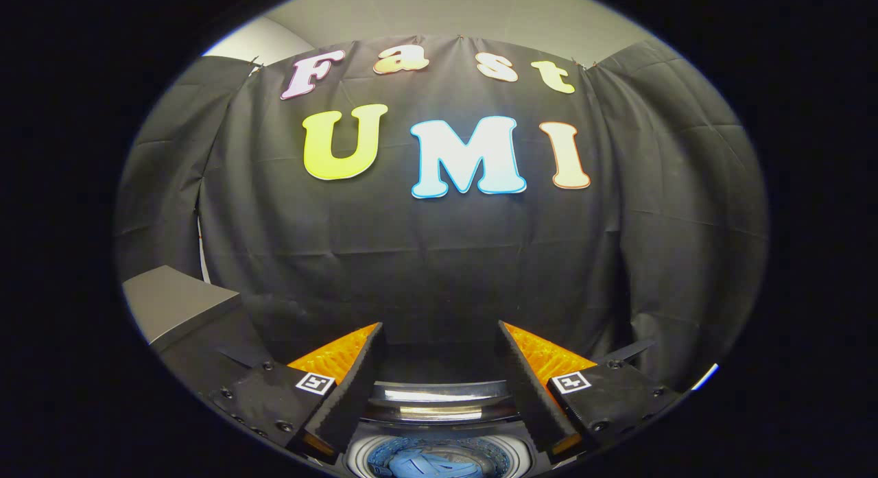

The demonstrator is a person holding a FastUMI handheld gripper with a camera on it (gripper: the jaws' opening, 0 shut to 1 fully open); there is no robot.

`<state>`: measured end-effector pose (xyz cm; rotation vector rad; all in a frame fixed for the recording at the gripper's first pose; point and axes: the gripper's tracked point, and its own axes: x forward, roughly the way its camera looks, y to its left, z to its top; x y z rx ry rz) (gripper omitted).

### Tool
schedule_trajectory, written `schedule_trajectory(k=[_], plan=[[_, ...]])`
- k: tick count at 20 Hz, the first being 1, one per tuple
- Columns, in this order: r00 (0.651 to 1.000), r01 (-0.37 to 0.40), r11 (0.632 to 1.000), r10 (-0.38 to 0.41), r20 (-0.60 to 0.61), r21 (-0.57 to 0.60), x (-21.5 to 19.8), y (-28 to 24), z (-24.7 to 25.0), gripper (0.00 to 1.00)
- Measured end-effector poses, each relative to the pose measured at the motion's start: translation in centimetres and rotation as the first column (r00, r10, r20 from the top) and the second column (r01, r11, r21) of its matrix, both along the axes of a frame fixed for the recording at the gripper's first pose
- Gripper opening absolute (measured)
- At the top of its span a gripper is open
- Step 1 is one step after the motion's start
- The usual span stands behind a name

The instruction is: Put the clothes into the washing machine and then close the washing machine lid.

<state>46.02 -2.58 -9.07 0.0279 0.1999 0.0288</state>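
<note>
Gripper view, tool (439,341) spread wide, above washing machine (439,409)

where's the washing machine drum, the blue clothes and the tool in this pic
washing machine drum (439,394): gripper view, its shiny rim between the fingers.
blue clothes (429,461): gripper view, the blue fabric down in the drum.
tool (439,341): gripper view, the open gap midway between its fingertips.
</note>
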Motion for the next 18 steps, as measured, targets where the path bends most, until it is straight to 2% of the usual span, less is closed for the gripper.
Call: schedule_trajectory(k=[14, 18], plan=[[0.999, -0.025, 1.0, 0.026, -0.027, 0.004, -5.0, -0.1, -2.2, 0.99], [0.997, -0.028, 0.999, 0.03, -0.068, 0.025, -7.1, -0.2, -4.3, 0.99]])
